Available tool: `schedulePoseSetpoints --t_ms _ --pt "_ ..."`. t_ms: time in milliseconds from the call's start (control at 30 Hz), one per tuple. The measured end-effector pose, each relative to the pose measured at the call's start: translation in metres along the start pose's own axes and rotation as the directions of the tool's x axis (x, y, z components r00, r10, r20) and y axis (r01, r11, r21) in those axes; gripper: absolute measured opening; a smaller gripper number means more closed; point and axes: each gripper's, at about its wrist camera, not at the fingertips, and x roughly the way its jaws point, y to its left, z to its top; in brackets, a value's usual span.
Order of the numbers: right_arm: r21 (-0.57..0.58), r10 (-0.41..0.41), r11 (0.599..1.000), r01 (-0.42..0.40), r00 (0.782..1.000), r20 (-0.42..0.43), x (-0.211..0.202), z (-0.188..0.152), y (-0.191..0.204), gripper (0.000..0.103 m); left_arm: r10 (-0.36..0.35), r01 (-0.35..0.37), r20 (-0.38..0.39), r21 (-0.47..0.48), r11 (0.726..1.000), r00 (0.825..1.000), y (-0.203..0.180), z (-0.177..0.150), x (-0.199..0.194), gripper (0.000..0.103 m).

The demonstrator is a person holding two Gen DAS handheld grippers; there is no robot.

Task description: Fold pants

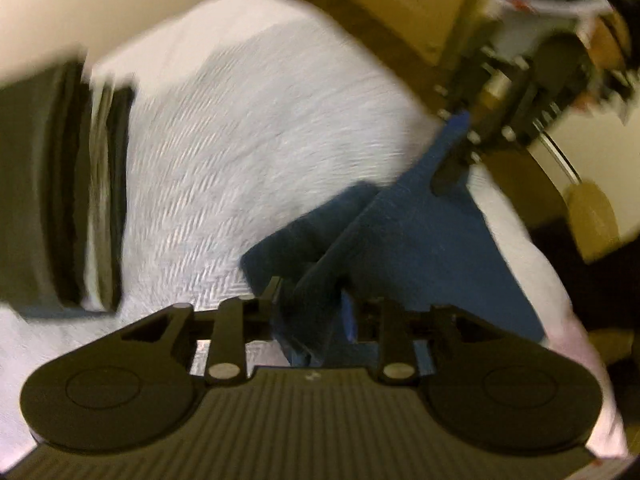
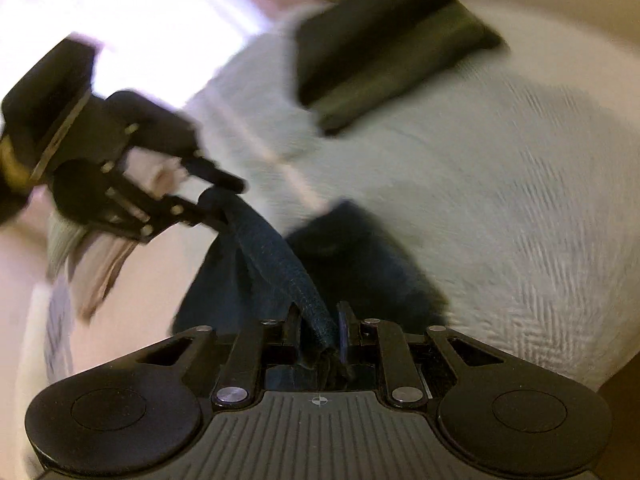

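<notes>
Dark blue pants (image 1: 420, 240) hang stretched between both grippers above a white bedspread (image 1: 240, 140). In the left wrist view my left gripper (image 1: 310, 300) is shut on a bunched edge of the fabric. My right gripper (image 1: 450, 174) pinches the far corner of the same cloth. From the right wrist view, the right gripper (image 2: 320, 320) clamps a thick rolled hem of the pants (image 2: 360, 264), and that hem runs up to the left gripper (image 2: 224, 200), also shut on it. Both views are blurred.
A stack of dark folded garments (image 1: 60, 188) (image 2: 384, 40) lies on the bedspread (image 2: 500, 200) beyond the pants. The bed's edge and brown floor (image 1: 380, 12) show at the top of the left wrist view. Bright light fills the upper left of the right wrist view.
</notes>
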Motion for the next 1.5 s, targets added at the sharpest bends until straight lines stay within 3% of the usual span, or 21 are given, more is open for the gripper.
schedulePoseSetpoints --t_ms 100,233,333,500,633,667,700,767,1033,1333,1500 --pt "0.152 0.001 0.988 0.001 1.0 -0.016 0.025 0.002 -0.042 0.022 -0.009 0.01 0.009 -0.187 0.982 1.0 0.03 -0.007 0.033 0.026" --pt "0.244 0.027 0.969 -0.035 0.999 0.034 0.02 -0.006 -0.055 0.022 -0.023 0.053 0.085 -0.367 0.929 0.996 0.044 -0.025 0.036 0.026" --pt "0.347 0.009 0.937 -0.029 0.998 0.058 0.019 -0.012 -0.061 0.022 -0.017 0.058 0.093 -0.449 0.891 0.996 0.048 -0.028 0.045 0.023" --pt "0.355 -0.07 0.933 0.06 0.997 0.016 0.035 0.0 -0.069 0.022 0.034 -0.02 0.018 -0.505 0.863 0.999 0.056 -0.017 0.083 0.023" --pt "0.282 -0.102 0.954 0.106 0.994 -0.026 0.042 0.007 -0.069 0.026 0.045 -0.034 0.005 -0.57 0.821 0.999 0.061 -0.021 0.086 0.026" --pt "0.255 -0.12 0.959 0.123 0.992 -0.031 0.04 0.009 -0.064 0.032 0.048 -0.033 0.011 -0.581 0.813 0.999 0.06 -0.022 0.08 0.027" --pt "0.222 -0.153 0.962 0.157 0.988 -0.037 0.036 0.01 -0.058 0.037 0.053 -0.035 0.012 -0.591 0.806 0.999 0.058 -0.024 0.073 0.027" --pt "0.178 -0.213 0.959 0.218 0.976 -0.049 0.036 0.013 -0.049 0.039 0.084 -0.072 -0.009 -0.603 0.794 0.996 0.052 -0.028 0.057 0.025" --pt "0.047 -0.379 0.923 0.381 0.924 -0.044 0.023 0.005 -0.005 0.04 0.173 -0.122 0.004 -0.694 0.71 0.985 0.012 -0.069 -0.014 0.023" --pt "-0.042 -0.482 0.876 0.481 0.876 -0.013 -0.01 -0.024 0.061 0.04 0.226 -0.093 0.062 -0.784 0.614 0.972 -0.061 -0.118 -0.061 0.023" --pt "-0.061 -0.498 0.865 0.498 0.867 0.009 -0.027 -0.044 0.092 0.04 0.254 -0.075 0.085 -0.824 0.561 0.964 -0.099 -0.148 -0.081 0.023"
